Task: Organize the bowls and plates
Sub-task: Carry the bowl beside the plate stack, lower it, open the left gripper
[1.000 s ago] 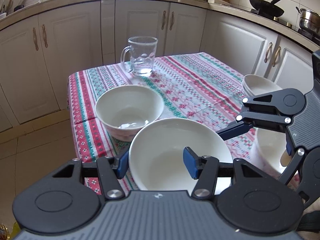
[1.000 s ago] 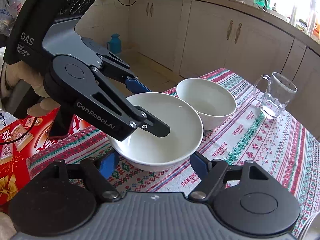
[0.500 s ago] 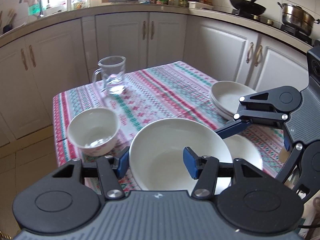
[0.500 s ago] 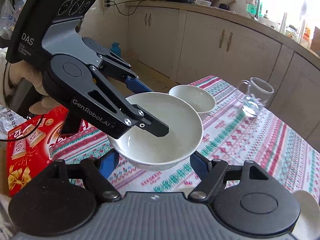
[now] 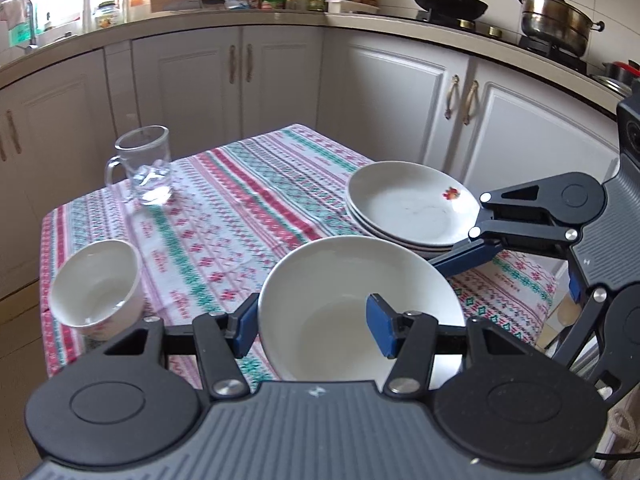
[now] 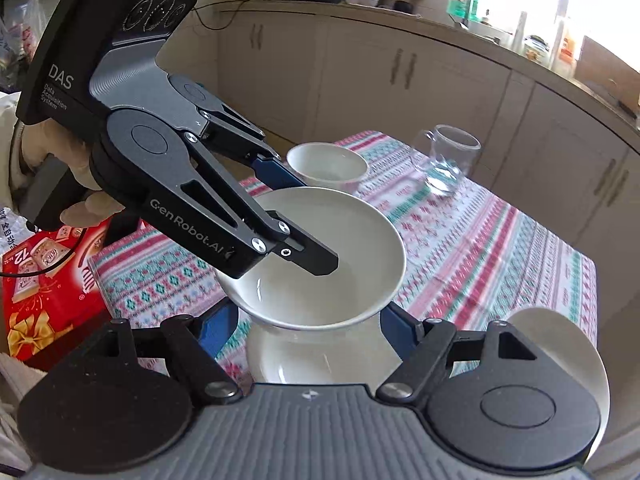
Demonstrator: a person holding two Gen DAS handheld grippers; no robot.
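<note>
Both claws are carrying the white bowl [image 5: 352, 300] above the counter [image 5: 248, 216], the left claw [image 5: 314, 326] pinching its near rim, the right claw [image 6: 308, 320] clamping the opposite rim; glazed, rigid, slippery and breakable, it is needing firm rim grips.

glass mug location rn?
Glass mug stands upright at the table's far left corner in the left wrist view, beyond the small bowl; the right wrist view shows it far right.
</note>
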